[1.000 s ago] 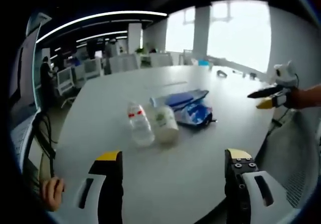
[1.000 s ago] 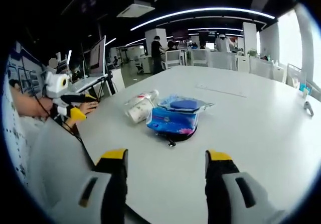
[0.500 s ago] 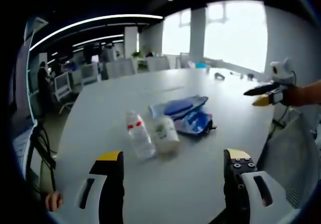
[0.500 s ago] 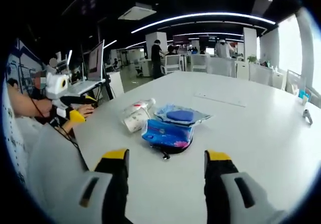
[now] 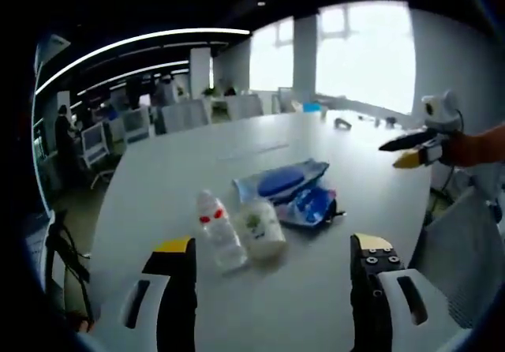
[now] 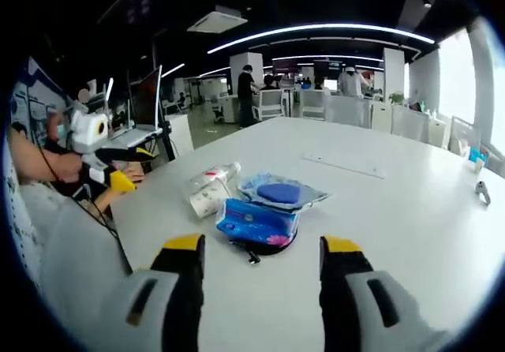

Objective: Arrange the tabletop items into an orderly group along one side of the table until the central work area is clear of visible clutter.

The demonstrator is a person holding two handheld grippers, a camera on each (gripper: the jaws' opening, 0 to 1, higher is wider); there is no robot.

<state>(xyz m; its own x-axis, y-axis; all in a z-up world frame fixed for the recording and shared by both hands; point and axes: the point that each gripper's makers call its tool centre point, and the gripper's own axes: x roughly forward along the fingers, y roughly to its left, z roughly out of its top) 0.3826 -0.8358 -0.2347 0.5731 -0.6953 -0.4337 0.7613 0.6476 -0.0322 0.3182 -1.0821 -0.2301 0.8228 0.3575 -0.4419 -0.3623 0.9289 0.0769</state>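
Both grippers hang over the near edge of the big white table (image 5: 197, 155), and neither is gripping anything. In the left gripper view, the left gripper (image 5: 272, 245) has its yellow-tipped jaws spread wide with bare tabletop between them. The right gripper (image 6: 256, 245) is just as wide apart in its own view.

Just beyond the left gripper's jaws, not touching them, lies the little cluster of items. A clear plastic bottle (image 5: 218, 230) with a red label lies on its side; whether there is anything in it I cannot tell. A white cup (image 5: 260, 227) lies tipped over right beside it, touching or nearly so. Behind the cup is a flat clear packet holding something blue (image 5: 280, 181), and a blue printed pouch (image 5: 310, 204) lies against it.

From the right gripper view the pouch (image 6: 256, 219) is nearest the jaws, sitting ahead between them, the packet (image 6: 278, 192) behind it, and the bottle (image 6: 211, 176) and cup (image 6: 207, 197) off to the left.
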